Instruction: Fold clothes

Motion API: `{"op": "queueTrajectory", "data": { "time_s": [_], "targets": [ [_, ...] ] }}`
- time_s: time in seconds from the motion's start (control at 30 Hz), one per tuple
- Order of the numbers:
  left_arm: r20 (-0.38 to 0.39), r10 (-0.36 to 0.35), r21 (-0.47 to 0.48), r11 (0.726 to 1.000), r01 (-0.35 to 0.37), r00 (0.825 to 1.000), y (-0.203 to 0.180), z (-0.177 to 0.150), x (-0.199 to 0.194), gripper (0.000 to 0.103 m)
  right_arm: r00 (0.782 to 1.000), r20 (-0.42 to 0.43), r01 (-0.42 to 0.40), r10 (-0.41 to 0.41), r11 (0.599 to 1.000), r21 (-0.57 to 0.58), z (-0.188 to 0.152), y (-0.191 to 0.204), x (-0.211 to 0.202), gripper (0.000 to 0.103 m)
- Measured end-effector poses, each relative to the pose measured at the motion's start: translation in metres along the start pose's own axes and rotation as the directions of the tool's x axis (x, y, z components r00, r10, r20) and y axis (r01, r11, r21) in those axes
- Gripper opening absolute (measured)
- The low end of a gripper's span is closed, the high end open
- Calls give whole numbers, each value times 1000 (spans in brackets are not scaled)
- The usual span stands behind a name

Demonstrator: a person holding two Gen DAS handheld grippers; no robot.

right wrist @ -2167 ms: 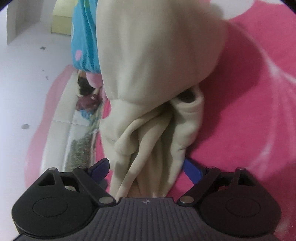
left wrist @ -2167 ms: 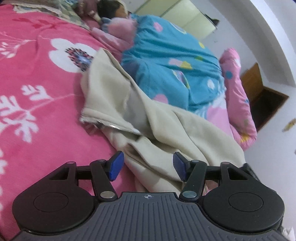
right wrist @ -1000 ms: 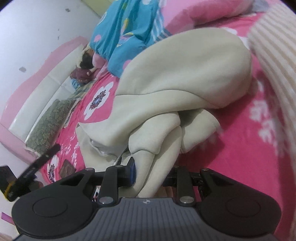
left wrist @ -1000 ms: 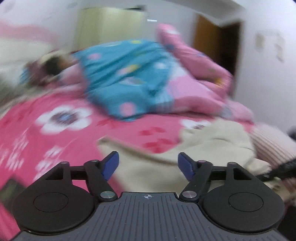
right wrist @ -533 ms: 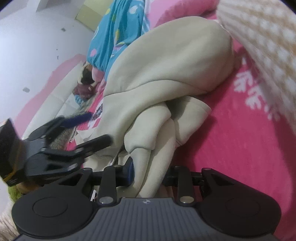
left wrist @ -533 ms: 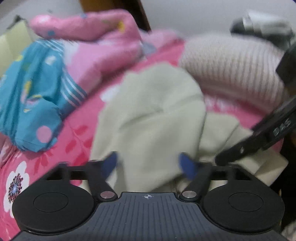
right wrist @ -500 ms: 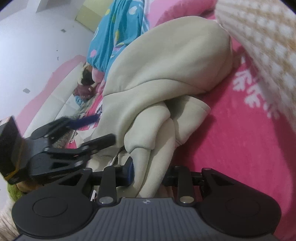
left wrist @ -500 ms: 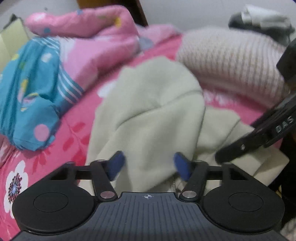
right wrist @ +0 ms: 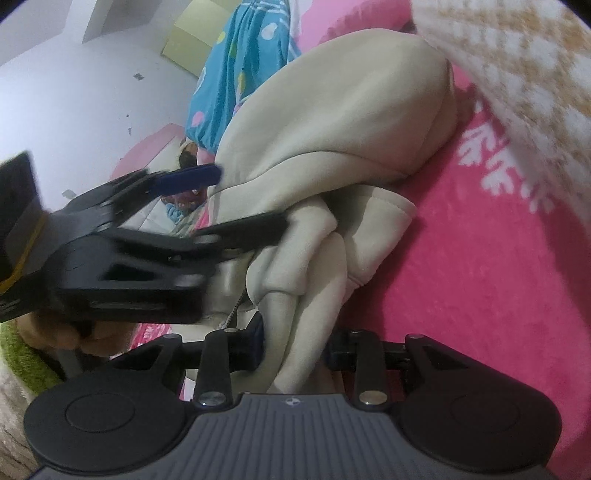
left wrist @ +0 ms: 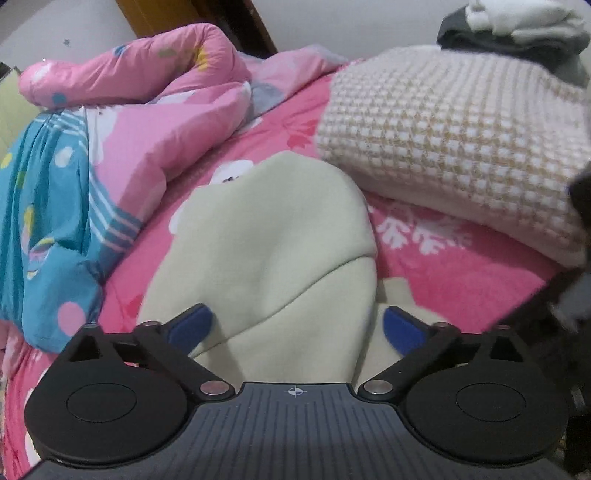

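Observation:
A cream hoodie (left wrist: pixel 273 236) lies bunched on the pink flowered bedspread (left wrist: pixel 461 280). My left gripper (left wrist: pixel 295 326) is open, its blue pads on either side of a fold of the hoodie. In the right wrist view the left gripper (right wrist: pixel 236 199) shows from the side, open over the hoodie (right wrist: pixel 332 122). My right gripper (right wrist: pixel 295 347) is shut on a bunched cuff or hem of the hoodie, which hangs between its fingers.
A folded cream waffle-knit sweater (left wrist: pixel 454 136) lies at the right with grey and white clothes (left wrist: pixel 517 29) behind it. A pink and blue quilt (left wrist: pixel 92 147) is heaped at the left. A green towel (right wrist: pixel 26 362) shows at the lower left.
My left gripper has swung from the far side of the bed over to the hoodie and opened wider around it. My right gripper stays shut on the hoodie.

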State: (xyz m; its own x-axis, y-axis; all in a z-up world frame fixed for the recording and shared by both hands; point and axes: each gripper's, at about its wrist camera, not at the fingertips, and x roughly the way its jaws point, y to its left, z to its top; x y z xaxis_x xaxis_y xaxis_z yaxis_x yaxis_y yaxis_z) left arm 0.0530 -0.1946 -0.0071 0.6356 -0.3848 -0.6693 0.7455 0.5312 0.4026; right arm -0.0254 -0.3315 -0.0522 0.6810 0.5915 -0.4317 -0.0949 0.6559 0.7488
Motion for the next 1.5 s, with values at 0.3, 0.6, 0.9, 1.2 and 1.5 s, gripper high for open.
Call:
{"op": "queueTrajectory", "data": {
  "time_s": [0.3, 0.6, 0.9, 1.2, 1.5],
  "targets": [
    [63, 107, -140, 985, -97, 992, 17, 0, 11, 51, 999, -22, 31, -31, 1000, 4, 3, 5, 7, 35],
    [191, 74, -492, 870, 31, 979, 97, -33, -7, 19, 987, -22, 159, -161, 986, -59, 2, 29, 11, 35],
    [162, 298, -790, 611, -58, 941, 178, -107, -43, 10, 974, -32, 221, -224, 971, -88, 0, 33, 9, 34],
    [-7, 319, -944, 310, -112, 948, 200, -199, -63, 7, 954, 26, 293, -298, 912, -287, 31, 65, 13, 31],
    [47, 300, -977, 214, -19, 953, 170, -236, -110, 6, 915, 107, 321, -389, 543, -775, 107, 133, 13, 29]
  ]
}}
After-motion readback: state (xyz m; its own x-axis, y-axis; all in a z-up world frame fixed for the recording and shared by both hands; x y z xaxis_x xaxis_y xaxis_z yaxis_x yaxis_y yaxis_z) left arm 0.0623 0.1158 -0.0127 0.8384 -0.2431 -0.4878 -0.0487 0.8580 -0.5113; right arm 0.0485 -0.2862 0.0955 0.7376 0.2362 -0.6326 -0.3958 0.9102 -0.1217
